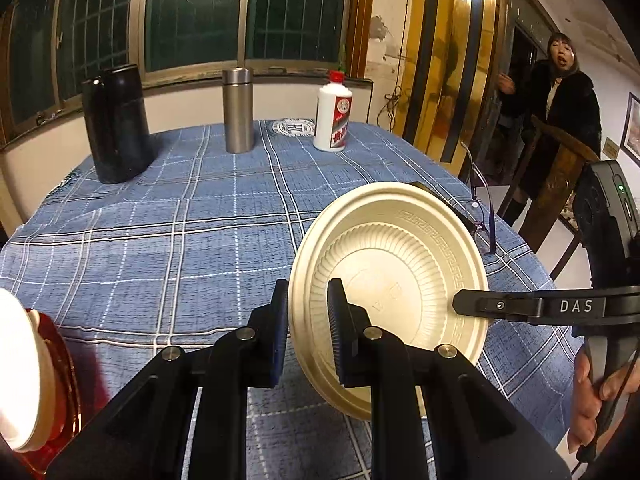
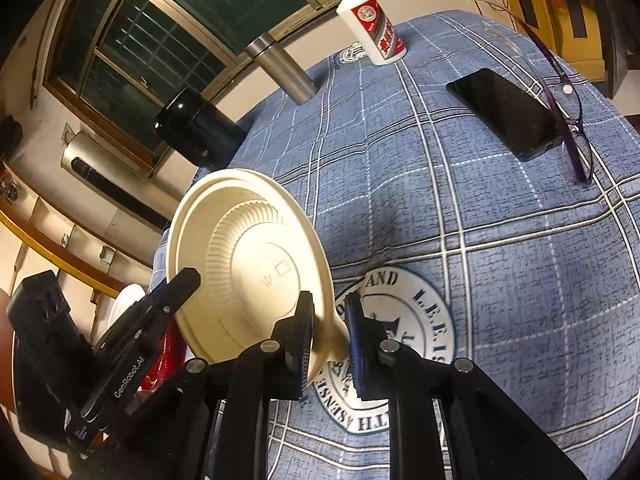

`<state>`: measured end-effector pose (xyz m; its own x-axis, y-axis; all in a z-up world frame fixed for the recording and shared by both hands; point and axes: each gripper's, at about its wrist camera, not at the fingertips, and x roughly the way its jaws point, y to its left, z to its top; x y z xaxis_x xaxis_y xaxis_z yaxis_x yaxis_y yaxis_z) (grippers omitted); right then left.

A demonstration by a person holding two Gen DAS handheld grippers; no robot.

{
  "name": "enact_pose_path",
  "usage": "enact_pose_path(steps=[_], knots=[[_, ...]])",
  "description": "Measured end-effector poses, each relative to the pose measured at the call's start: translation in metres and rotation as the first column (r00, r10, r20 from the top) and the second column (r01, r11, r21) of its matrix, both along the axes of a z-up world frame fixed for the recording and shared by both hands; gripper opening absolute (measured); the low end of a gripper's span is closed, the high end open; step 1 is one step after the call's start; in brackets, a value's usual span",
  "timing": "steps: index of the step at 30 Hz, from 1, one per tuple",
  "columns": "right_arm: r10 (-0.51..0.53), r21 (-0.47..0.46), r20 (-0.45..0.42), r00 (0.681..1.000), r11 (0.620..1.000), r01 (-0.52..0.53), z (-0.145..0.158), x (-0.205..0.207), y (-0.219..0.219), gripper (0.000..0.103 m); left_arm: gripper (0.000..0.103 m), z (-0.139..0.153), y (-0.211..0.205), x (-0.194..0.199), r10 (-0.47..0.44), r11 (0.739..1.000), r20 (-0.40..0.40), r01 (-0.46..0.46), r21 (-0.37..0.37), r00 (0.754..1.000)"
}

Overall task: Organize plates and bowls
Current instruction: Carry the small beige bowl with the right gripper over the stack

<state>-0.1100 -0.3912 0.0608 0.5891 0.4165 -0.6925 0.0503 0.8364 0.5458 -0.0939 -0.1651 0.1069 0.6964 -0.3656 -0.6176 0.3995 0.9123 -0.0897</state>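
Both tongs have one cream plate (image 1: 394,276) between them, held tilted above the blue checked tablecloth (image 1: 168,216). Left tongs (image 1: 307,336) nearly closed, pinching its rim; right tongs (image 2: 329,340) likewise, on the opposite rim. Only the right view shows the phone (image 2: 506,110) beyond the plate; only the left shows a person (image 1: 560,120) standing behind it.
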Motion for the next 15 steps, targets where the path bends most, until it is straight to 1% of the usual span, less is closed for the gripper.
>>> enact_pose_path(steps=[3,7,15], knots=[[0.008,-0.014,0.011,1.000,1.000,-0.008,0.006,-0.003,0.008,0.016,0.016,0.003,0.006,-0.005,0.013,1.000,0.028,-0.013,0.004,1.000],[0.021,-0.042,0.029,0.999,0.999,-0.019,0.015,-0.006,0.022,0.017,0.016,0.006,0.016,-0.011,0.027,1.000,0.048,-0.027,-0.002,0.998],[0.050,-0.071,0.040,0.998,0.996,-0.047,0.026,-0.003,0.045,0.017,0.016,0.012,0.040,-0.019,0.061,0.998,0.082,-0.060,-0.020,0.995]])
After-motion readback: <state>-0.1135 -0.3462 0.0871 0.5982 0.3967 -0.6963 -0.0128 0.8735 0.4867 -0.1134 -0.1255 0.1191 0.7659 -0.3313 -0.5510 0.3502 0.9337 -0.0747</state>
